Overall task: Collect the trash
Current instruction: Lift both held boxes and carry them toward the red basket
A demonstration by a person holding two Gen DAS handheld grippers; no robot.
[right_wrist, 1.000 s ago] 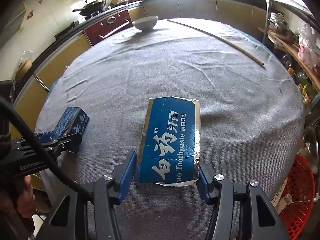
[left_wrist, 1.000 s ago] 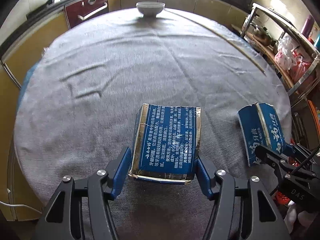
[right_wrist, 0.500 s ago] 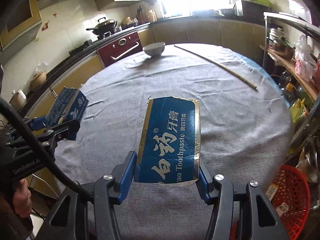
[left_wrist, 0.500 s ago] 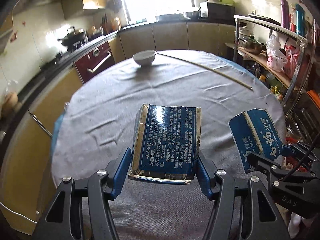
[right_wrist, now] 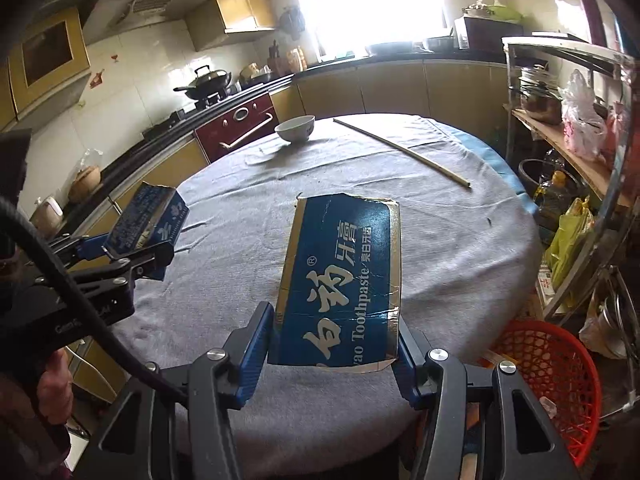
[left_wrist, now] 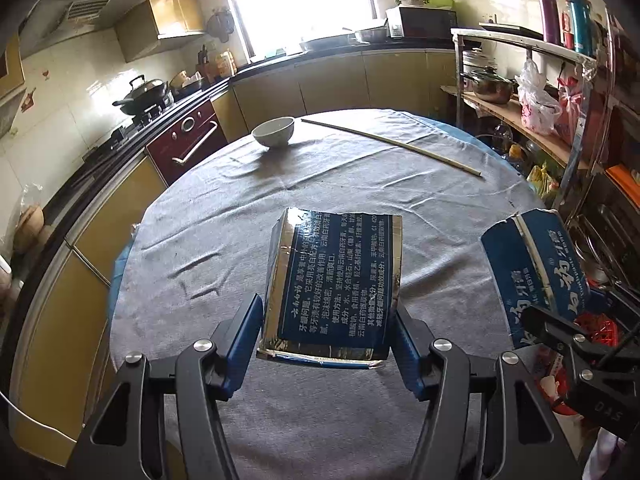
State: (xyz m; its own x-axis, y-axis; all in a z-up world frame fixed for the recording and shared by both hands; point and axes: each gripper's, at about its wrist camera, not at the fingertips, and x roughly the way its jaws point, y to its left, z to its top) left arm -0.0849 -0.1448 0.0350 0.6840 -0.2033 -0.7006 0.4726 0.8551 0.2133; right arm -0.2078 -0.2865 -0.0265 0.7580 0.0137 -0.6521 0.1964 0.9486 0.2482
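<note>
left gripper [left_wrist: 328, 340]: clamped onto a torn toothpaste box piece [left_wrist: 334, 284], the blue pads pressed against both its long sides; the piece is held up off the table, printed-text side facing the camera

right gripper [right_wrist: 334, 344]: same deal, closed around the other box half [right_wrist: 340, 280], the one with the big white "Toothpaste" lettering; it's gripped by its near end with the ragged torn edge pointing away

where the trash is: both cardboard pieces are held in the air above the near edge of the round table [left_wrist: 320, 184], each seen off to the side in the other camera's view

table stuff: a white bowl [left_wrist: 273, 132] is sat at the far side on the grey cloth, with a long thin stick [left_wrist: 390, 146] laid just beside it, running off to the right

red basket [right_wrist: 548, 376]: seen on the floor, down past the table's right edge, near the metal shelf rack [right_wrist: 576, 184]
</note>
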